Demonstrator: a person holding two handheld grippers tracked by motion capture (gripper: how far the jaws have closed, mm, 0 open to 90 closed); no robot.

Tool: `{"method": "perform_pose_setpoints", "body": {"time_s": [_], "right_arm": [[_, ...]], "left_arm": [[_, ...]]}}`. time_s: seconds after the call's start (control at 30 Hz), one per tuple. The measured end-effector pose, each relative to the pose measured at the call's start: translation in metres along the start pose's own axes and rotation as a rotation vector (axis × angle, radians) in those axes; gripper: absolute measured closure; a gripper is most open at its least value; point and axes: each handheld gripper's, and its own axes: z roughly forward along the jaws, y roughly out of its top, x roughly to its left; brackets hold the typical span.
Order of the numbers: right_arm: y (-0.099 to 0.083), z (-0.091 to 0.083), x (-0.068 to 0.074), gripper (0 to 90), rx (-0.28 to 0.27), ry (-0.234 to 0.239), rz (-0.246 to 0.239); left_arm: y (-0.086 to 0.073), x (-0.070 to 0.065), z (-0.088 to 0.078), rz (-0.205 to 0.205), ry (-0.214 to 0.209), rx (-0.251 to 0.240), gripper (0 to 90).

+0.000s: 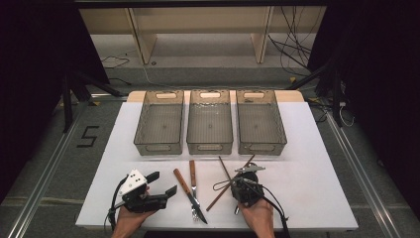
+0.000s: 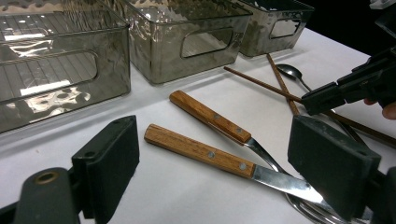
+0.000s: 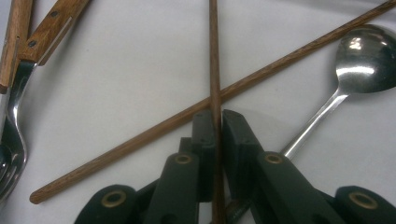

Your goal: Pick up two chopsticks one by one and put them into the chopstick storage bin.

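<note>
From the high view we've got a white surface (image 1: 307,148) with three grey see-through bins in a row at the far side: the left bin (image 1: 159,123), the middle bin (image 1: 210,122) and the right bin (image 1: 260,122). Nearer to us lie a wooden-handled knife (image 1: 188,194) and a wooden-handled fork (image 1: 194,184), crossing near their metal ends. Our left hand-held gripper (image 1: 162,184) sits low at the left of them, jaws spread apart with nothing between. Our right hand-held gripper (image 1: 247,167) is over on the right, right on top of two crossed chopsticks; one chopstick (image 1: 225,168) runs up toward the bins, the other chopstick (image 1: 218,197) slants down to the left.

In the left gripper view, the two black jaws stand wide open at the bottom, and the knife (image 2: 201,151) and fork (image 2: 210,116) lie side by side on the surface between and beyond them. The bins sit behind, and the right hand-held gripper (image 2: 327,98) pokes in from the right, down on the chopsticks, with a spoon (image 2: 292,72) just past it.

In the right gripper view, the jaws are pinched together on one chopstick (image 3: 214,70), which runs straight up between the pads. The second chopstick (image 3: 154,128) crosses under it diagonally, and the spoon (image 3: 364,60) lies on the right.
</note>
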Motion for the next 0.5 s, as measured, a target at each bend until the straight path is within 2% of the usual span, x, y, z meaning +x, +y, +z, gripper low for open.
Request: {"method": "perform_pose_setpoints", "body": {"time_s": [0.2,0.5], "right_arm": [[0.000,-0.001,0.000,85.1,0.000,0.002,-0.013],[0.004,-0.023,0.006,85.7,-0.040,0.041,-0.096]], "left_arm": [[0.000,0.001,0.000,-0.001,0.000,0.001,16.4],[0.000,0.003,-0.001,-0.009,0.006,0.000,16.4]]}}
